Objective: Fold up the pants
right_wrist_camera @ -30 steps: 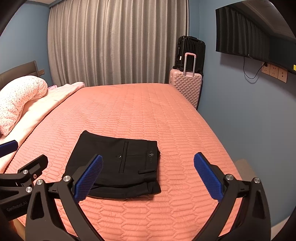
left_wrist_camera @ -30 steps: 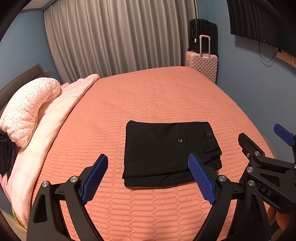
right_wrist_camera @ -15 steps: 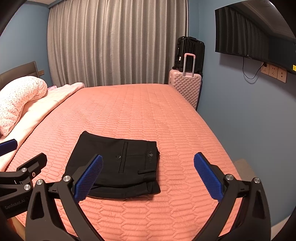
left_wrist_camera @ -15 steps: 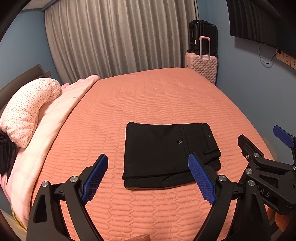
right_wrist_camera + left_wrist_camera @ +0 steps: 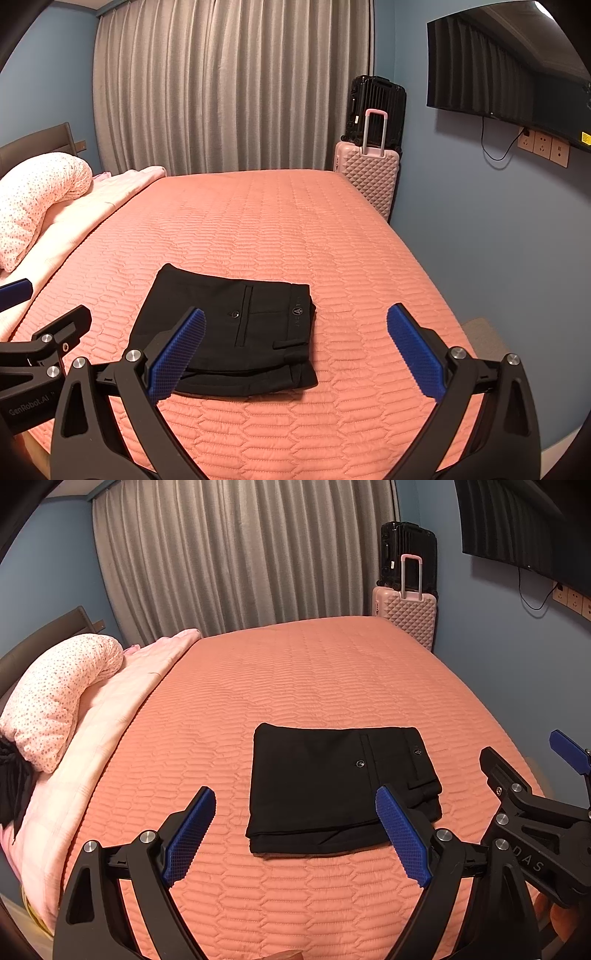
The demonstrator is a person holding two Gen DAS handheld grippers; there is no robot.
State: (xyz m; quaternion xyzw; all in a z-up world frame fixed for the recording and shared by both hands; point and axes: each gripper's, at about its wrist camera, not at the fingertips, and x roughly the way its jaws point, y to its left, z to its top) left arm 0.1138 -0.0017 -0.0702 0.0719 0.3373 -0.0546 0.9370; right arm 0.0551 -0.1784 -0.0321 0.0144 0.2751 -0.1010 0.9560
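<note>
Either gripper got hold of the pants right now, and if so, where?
Neither. The left gripper and right gripper are both open and empty, above the bed. The folded pants lie free on it.

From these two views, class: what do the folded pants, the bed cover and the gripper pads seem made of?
Pants: smooth, matte black woven cloth, likely suiting; crisp folds, button.
Bed cover: salmon quilted fabric; stitched pattern.
Pads on the fingers: blue, probably rubber; fine grid texture.
</note>
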